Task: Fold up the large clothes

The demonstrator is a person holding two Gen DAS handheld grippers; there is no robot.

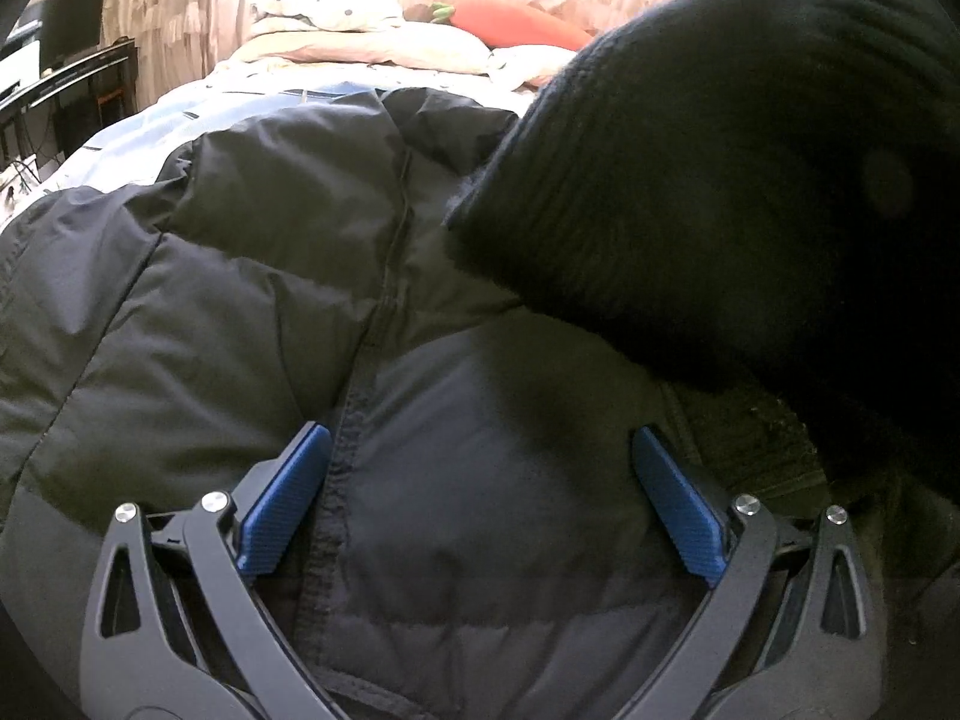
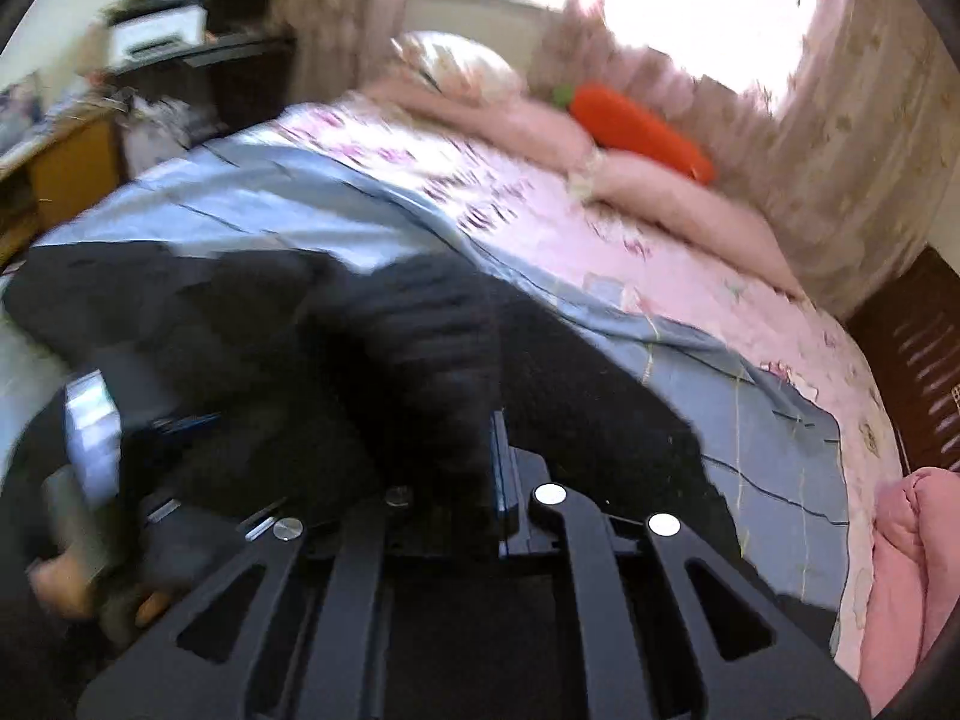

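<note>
right gripper (image 2: 480,456) pinches ribbed black cuff (image 2: 420,348), sleeve lifted | left gripper (image 1: 480,516) spread, straddling puffer jacket (image 1: 270,276) | jacket's seam runs away from it up the bed (image 2: 690,276)

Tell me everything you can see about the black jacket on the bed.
The jacket is a black, puffy, quilted coat of smooth, slightly shiny fabric, with a stitched seam down its middle. It lies spread on the bed. The open left gripper rests over it, pads apart. The right gripper is shut on a dark ribbed part, lifted.
</note>
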